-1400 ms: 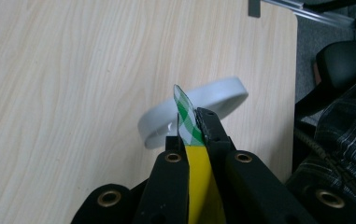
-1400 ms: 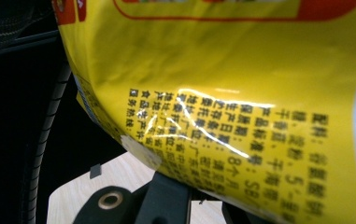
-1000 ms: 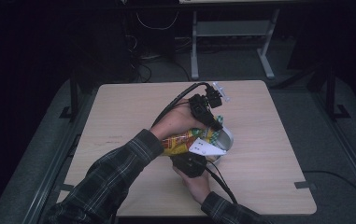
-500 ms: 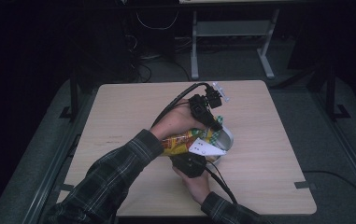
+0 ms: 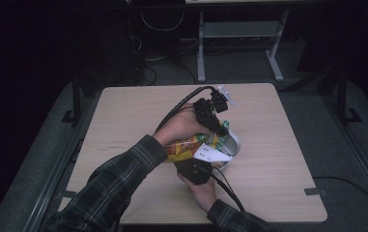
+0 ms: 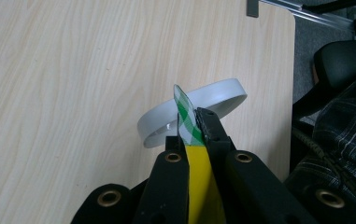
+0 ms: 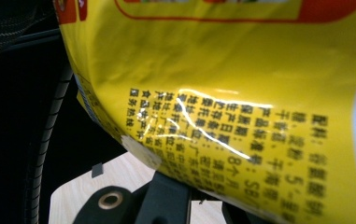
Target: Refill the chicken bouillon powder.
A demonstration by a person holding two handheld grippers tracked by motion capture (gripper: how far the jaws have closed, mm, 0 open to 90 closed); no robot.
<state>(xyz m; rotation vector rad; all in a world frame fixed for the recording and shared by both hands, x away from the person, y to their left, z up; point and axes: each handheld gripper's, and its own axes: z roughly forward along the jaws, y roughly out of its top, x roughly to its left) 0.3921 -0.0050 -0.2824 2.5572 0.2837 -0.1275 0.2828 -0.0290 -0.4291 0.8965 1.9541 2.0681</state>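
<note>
Nothing moved: both grippers still pinch the yellow packet [image 5: 186,146] over the bowl [image 5: 231,143].

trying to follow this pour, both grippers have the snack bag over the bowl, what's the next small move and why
Probably tip the yellow snack bag a little further toward the white bowl. The left gripper is shut on the bag's green-checked edge right above the bowl's rim, the right gripper grips the other end, and the visible part of the bowl looks empty, so nothing seems poured yet.

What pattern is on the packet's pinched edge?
Green and white checks on the snack packet, clearest in the left gripper view.
</note>
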